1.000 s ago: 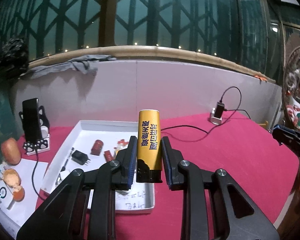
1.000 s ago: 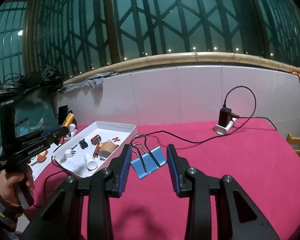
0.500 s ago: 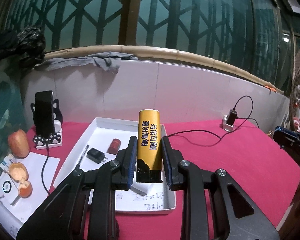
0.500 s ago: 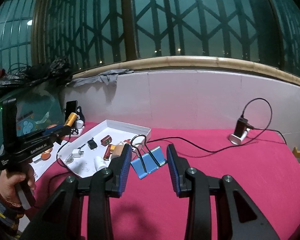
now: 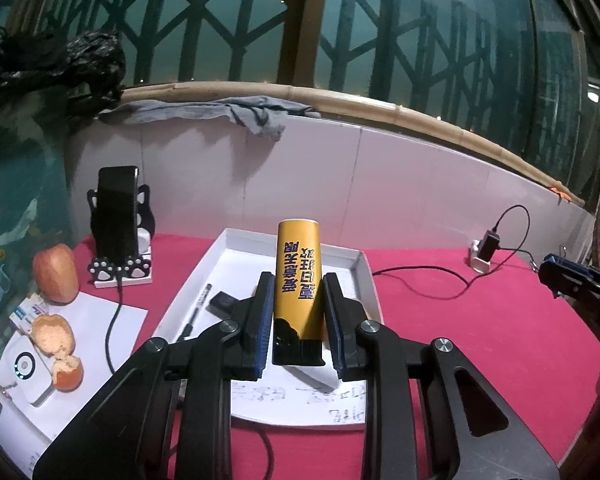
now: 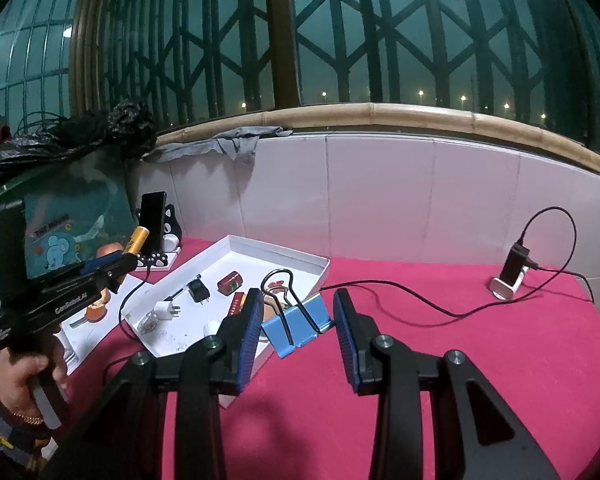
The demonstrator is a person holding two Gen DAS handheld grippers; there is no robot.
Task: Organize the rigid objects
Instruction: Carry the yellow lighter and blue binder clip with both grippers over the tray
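Left wrist view: your left claw (image 5: 296, 312) is closed on the yellow lighter (image 5: 298, 280), held upright, black cap end down between the pads. Over the last second the white tray (image 5: 364, 264) has slid from left of the claw to directly beneath and ahead of it, so you are now carrying the lighter over its drop zone. Inside the tray, left of the claw, lie a pen (image 5: 196, 308) and a black charger plug (image 5: 222, 302). Further left stand a phone on a paw-print stand (image 5: 118, 220), an apple (image 5: 56, 274) and orange peel (image 5: 54, 336). A black cable (image 5: 420, 276) crosses the red surface (image 5: 480, 340) to the right.

Right wrist view: your right claw (image 6: 296, 324) is narrowed around the blue binder clip (image 6: 296, 330); I judge it gripped, though pad contact isn't fully visible. The tray has drawn closer, and its near corner now sits just under the left finger. Ahead in it lie a white plug (image 6: 166, 310) and a red box (image 6: 230, 282). Your left hand (image 6: 24, 368) holds the other claw to the left, clear of your path; the cable trails ahead to the right.
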